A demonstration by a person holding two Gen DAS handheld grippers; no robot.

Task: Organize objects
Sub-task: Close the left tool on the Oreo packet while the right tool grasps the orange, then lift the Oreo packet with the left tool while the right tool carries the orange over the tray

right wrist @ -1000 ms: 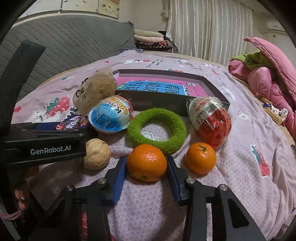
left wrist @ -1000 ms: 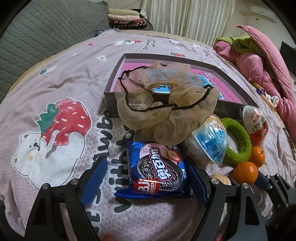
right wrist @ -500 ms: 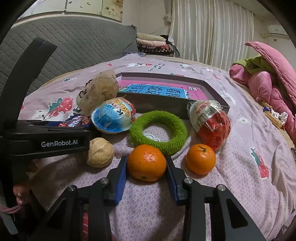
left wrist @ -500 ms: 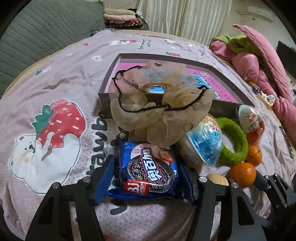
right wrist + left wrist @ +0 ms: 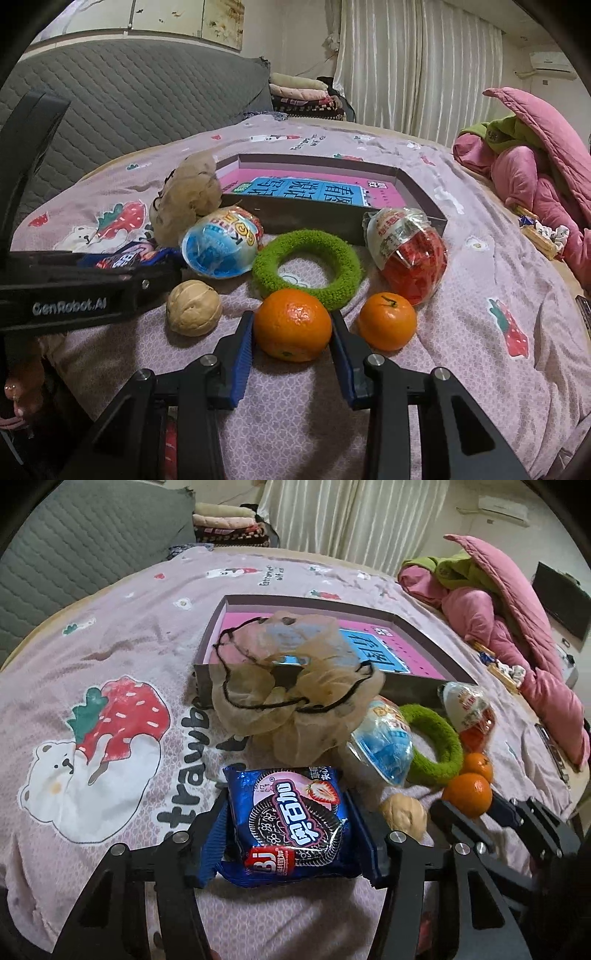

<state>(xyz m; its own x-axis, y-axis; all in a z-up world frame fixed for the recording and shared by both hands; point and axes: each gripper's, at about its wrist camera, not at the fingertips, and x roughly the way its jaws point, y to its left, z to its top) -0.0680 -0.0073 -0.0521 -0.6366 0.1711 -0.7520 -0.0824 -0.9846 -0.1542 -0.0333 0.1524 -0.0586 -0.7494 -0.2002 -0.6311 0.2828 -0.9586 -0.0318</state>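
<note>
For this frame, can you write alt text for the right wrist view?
The right gripper closes around an orange on a pink bedspread. Nearby lie a second orange, a walnut, a green fuzzy ring and two wrapped toy eggs; an open box sits behind.

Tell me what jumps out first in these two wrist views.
The left gripper is shut on a blue cookie packet, and the right gripper on the nearer orange. Behind them lie a green ring and a beige mesh pouch draped over the front wall of a pink-lined box.
</note>
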